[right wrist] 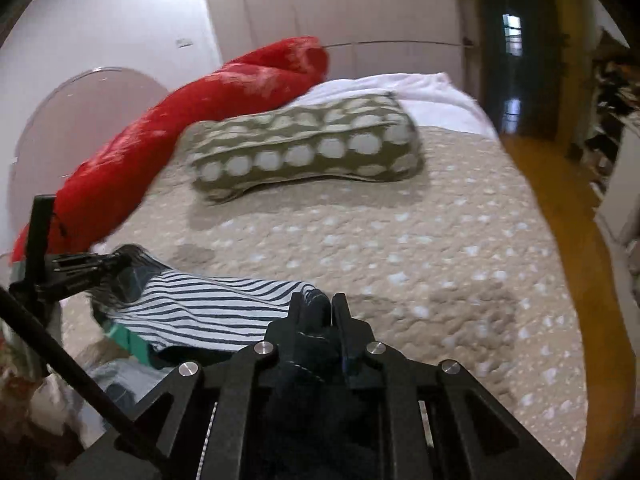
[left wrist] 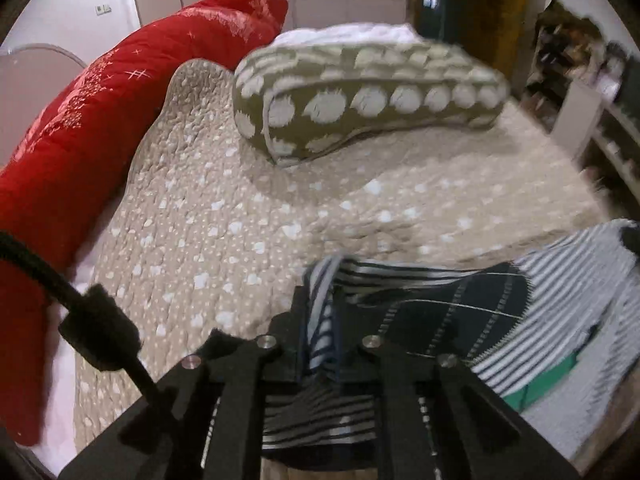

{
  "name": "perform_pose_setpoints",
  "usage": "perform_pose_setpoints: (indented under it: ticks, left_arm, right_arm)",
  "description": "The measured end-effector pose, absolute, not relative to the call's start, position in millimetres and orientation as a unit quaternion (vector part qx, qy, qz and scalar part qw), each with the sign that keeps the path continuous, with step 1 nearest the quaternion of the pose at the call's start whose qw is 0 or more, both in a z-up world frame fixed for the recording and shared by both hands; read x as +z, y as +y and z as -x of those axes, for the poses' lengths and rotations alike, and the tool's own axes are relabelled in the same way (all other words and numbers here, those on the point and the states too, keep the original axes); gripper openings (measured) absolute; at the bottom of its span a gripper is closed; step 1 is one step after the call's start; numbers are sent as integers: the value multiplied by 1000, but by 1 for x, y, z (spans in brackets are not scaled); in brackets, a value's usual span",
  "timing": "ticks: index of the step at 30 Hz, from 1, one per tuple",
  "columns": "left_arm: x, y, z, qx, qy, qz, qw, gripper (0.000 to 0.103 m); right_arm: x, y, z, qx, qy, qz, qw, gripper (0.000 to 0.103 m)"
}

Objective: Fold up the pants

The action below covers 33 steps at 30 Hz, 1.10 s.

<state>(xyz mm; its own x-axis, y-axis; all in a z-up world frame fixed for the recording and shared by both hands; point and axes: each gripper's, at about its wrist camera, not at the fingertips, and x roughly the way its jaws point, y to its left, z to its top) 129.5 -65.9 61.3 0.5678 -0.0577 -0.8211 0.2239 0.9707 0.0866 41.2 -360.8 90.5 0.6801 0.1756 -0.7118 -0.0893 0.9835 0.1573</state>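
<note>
Above bed: a pair of striped pants [left wrist: 560, 292] hangs stretched between 2 handheld grippers over a beige quilt [left wrist: 240, 220] dotted with white.
Left gripper: the left gripper [left wrist: 320, 320] has its fingers closed on a bunched fold of the navy-and-white striped cloth, which runs up between the fingers and spills over the mechanism below.
Right gripper: the right gripper [right wrist: 316, 312] has its fingers clamped together on a dark, stitched edge of the garment, the fabric wadded between them.
Pants: seen from the right wrist, the pants [right wrist: 200, 304] span leftward from the right gripper to the left gripper [right wrist: 92, 268], visible at the far left edge with cloth in its tip; a dark inner face and a green patch [right wrist: 132, 340] show beneath the striped side.
Pants position: lifted at both held ends, sagging between them just above the near part of the quilt; whether the middle touches the bed cannot be told.
Bed: an olive pillow [left wrist: 360, 100] with large white spots lies across the quilt, well apart from the pants.
Left side: a rolled red blanket [left wrist: 80, 128] runs along the bed's left edge.
Background: pale wardrobe doors [right wrist: 340, 20] stand behind the bed; a wooden floor [right wrist: 560, 208] curves along the right.
Image quality: both views are motion-blurred.
</note>
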Motion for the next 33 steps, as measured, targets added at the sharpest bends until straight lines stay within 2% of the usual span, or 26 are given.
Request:
perform_pose_setpoints:
  ticks: [1, 3, 5, 8, 9, 11, 13, 14, 23, 24, 25, 26, 30, 33]
  left_arm:
    - [48, -71, -134, -66, 469, -112, 874, 14]
    - [30, -72, -136, -60, 494, -124, 858, 14]
    - [29, -60, -134, -85, 515, -80, 850, 14]
    - [56, -30, -127, -119, 505, 5, 855, 14]
    - [65, -20, -124, -121, 497, 25, 859, 15]
    - [85, 0, -111, -116, 475, 53, 871, 23]
    - [98, 17, -92, -115, 456, 78, 879, 40]
    - [99, 24, -85, -114, 451, 89, 881, 43]
    - [48, 79, -10, -94, 479, 223, 844, 46]
    - [42, 82, -5, -96, 482, 238, 838, 48]
    - [35, 84, 3, -97, 484, 251, 833, 51]
    - [31, 83, 8, -97, 485, 254, 831, 52]
    - [18, 72, 26, -103, 486, 249, 831, 58]
    - [15, 61, 33, -112, 479, 236, 838, 69]
  right_arm:
    - [83, -365, -45, 67, 403, -56, 911, 21]
    - [60, -371, -54, 46, 435, -67, 897, 37]
    - [56, -387, -50, 44, 435, -107, 893, 42]
    - [69, -417, -28, 40, 395, -174, 901, 66]
    - [73, -426, -20, 35, 382, -185, 905, 70]
    - [76, -447, -1, 21, 371, -210, 904, 71]
    - [70, -463, 15, 18, 371, -243, 896, 71]
    - [64, -470, 24, 18, 373, -263, 890, 71]
    - [7, -449, 42, 76, 383, -345, 854, 77]
    - [5, -446, 42, 82, 383, -347, 852, 70]
    - [5, -439, 41, 98, 392, -342, 848, 54]
    - [4, -435, 41, 106, 405, -339, 843, 13]
    - [21, -441, 58, 80, 388, -323, 859, 11]
    - [31, -458, 72, 55, 377, -333, 863, 10]
